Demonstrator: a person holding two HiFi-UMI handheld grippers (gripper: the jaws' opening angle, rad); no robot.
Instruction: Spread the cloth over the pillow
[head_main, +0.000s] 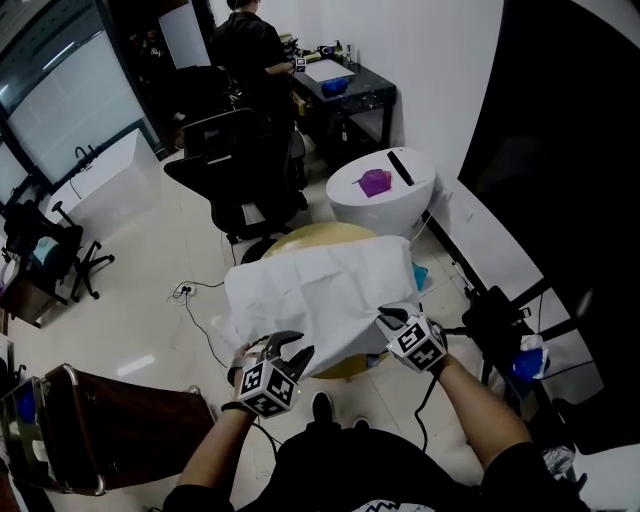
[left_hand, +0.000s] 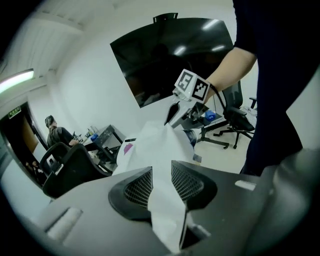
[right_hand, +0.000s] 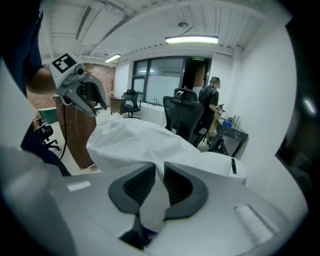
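Under the cloth (head_main: 325, 290), your pillow (head_main: 330, 234) was mostly hidden, yellow showing only at 12 o'clock. White and creased, the cloth draped it. Your left gripper (head_main: 290, 348) at 7 o'clock and right gripper (head_main: 391, 318) at 5 stood released, cloth between their jaws.

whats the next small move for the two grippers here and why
Probably ease both grippers straight back off the near edge of the cloth. It already lies over most of the pillow, and the left gripper and right gripper have their jaws slightly apart with only the cloth's edge between them, so backing away gently shouldn't drag it.
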